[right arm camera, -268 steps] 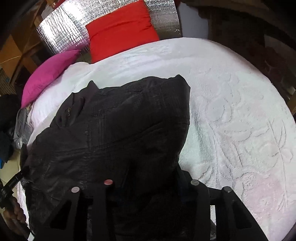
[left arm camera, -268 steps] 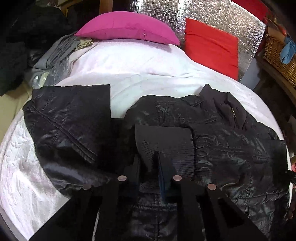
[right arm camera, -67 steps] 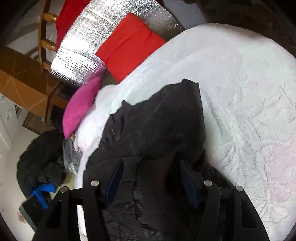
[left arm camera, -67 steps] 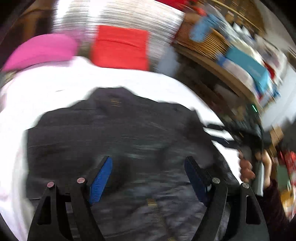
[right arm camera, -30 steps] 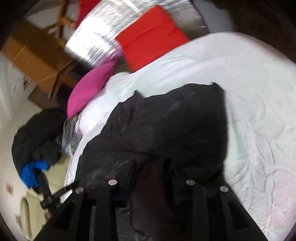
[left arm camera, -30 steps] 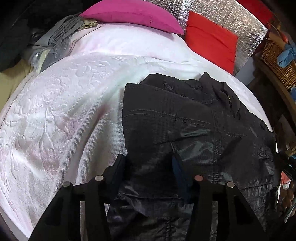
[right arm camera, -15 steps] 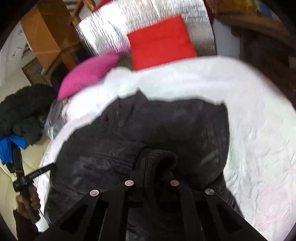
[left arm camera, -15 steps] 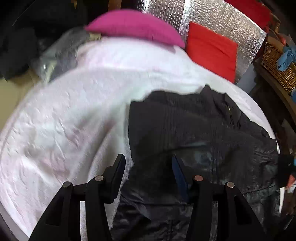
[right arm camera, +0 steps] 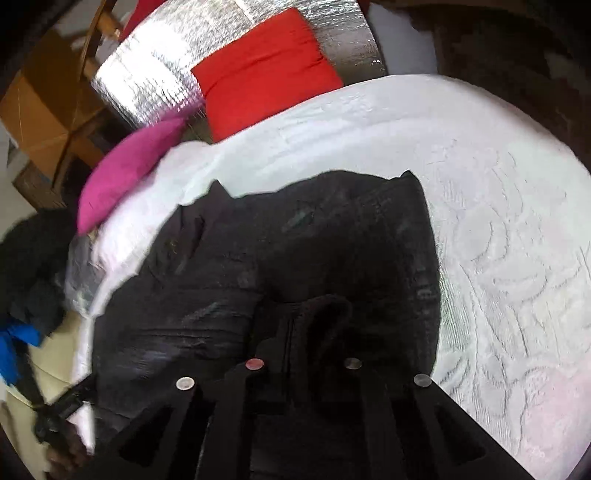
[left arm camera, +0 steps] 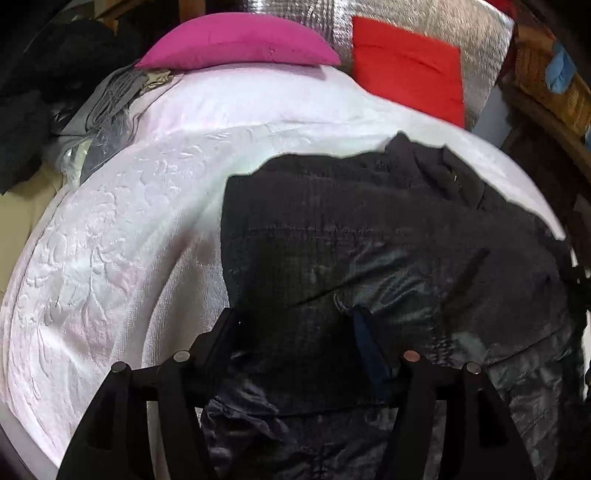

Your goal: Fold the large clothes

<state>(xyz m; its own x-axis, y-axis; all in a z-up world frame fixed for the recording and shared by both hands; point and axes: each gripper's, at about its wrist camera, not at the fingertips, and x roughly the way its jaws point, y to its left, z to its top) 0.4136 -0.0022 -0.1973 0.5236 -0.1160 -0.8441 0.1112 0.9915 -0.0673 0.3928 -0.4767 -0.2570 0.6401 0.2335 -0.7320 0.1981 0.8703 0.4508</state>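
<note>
A black jacket (left arm camera: 369,240) lies on a bed with a white embossed cover (left arm camera: 110,258), folded in on itself so its shiny quilted panels overlap; its collar (left arm camera: 436,166) points toward the far end of the bed. In the left wrist view it fills the near right part of the cover, with bare cover to its left. In the right wrist view the same jacket (right arm camera: 295,251) sits left of centre, bare cover (right arm camera: 498,240) to its right.

The left tongs (left arm camera: 295,325) hang over the near edge of the jacket with jaws moderately wide; they have just been opening, fabric lies between the fingers and the pads do not press on it. The right tongs (right arm camera: 306,332) stand nearly closed, pinching a ribbed knit cuff (right arm camera: 325,310) of the jacket that bunches up between the fingers.

At the far end of the bed lie a pink pillow (left arm camera: 240,40) and a red cushion (left arm camera: 406,66) against a silver foil panel (left arm camera: 480,29). A wicker basket (left arm camera: 546,85) stands at the far right, dark clothing (left arm camera: 37,92) heaps at the far left
</note>
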